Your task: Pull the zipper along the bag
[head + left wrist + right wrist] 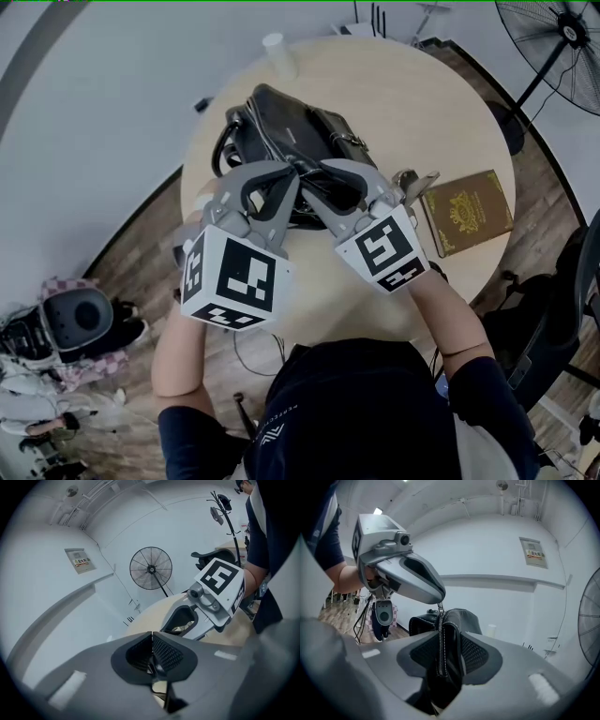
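Note:
A black leather bag (pixel 302 127) lies on the round wooden table (pixel 422 112). Both grippers meet at its near end. My left gripper (pixel 284 176) is shut, and in the left gripper view its pads (pixel 164 654) pinch a small dark zipper pull. The right gripper view shows that pull (pixel 440 607) hanging from the left gripper's tip at the top of the zipper (pixel 440 641). My right gripper (pixel 449 654) grips a fold of the bag's edge beside the zipper, and the leather fills the gap between its pads. The bag's handles (pixel 225 141) droop to the left.
A brown book (pixel 466 211) lies on the table's right side, with a small metal object (pixel 413 183) beside it. A white cup (pixel 278 54) stands at the far edge. A floor fan (pixel 553 42) stands beyond the table, and a dark chair (pixel 562 291) is at the right.

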`<action>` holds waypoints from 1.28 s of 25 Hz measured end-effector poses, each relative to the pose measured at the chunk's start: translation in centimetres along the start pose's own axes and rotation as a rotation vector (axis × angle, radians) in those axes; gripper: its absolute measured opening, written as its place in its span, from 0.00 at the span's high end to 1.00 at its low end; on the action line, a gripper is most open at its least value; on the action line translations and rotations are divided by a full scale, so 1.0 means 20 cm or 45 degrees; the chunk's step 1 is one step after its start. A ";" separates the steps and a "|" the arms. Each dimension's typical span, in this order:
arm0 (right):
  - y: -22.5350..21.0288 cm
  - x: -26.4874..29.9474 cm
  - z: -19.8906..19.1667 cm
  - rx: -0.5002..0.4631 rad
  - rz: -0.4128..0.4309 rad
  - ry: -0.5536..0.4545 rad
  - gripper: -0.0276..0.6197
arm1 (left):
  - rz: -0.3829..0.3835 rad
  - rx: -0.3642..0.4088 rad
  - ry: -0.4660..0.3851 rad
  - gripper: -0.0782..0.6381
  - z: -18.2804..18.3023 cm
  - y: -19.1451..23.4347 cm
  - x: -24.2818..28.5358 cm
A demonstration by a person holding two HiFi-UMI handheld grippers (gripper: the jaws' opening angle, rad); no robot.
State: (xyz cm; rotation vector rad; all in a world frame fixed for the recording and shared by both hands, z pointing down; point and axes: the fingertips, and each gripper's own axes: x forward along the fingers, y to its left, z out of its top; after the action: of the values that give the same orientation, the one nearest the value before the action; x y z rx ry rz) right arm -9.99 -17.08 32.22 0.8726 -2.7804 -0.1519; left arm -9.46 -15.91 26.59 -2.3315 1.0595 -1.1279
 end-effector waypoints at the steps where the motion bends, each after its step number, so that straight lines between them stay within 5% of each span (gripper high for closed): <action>1: -0.01 0.00 0.00 0.004 -0.009 0.005 0.75 | -0.004 -0.002 -0.001 0.85 0.00 0.00 0.00; 7: -0.02 -0.02 0.00 0.021 -0.004 0.016 0.90 | 0.010 -0.006 -0.001 0.85 -0.02 0.02 -0.01; 32: -0.07 -0.06 0.00 0.015 -0.023 0.052 0.91 | 0.018 -0.139 -0.043 0.84 -0.05 0.18 0.07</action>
State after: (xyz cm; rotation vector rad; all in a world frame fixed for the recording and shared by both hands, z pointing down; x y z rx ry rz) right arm -8.29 -17.55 31.75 0.8942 -2.7391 -0.1201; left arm -11.37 -19.33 25.76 -2.4134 1.1502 -1.0460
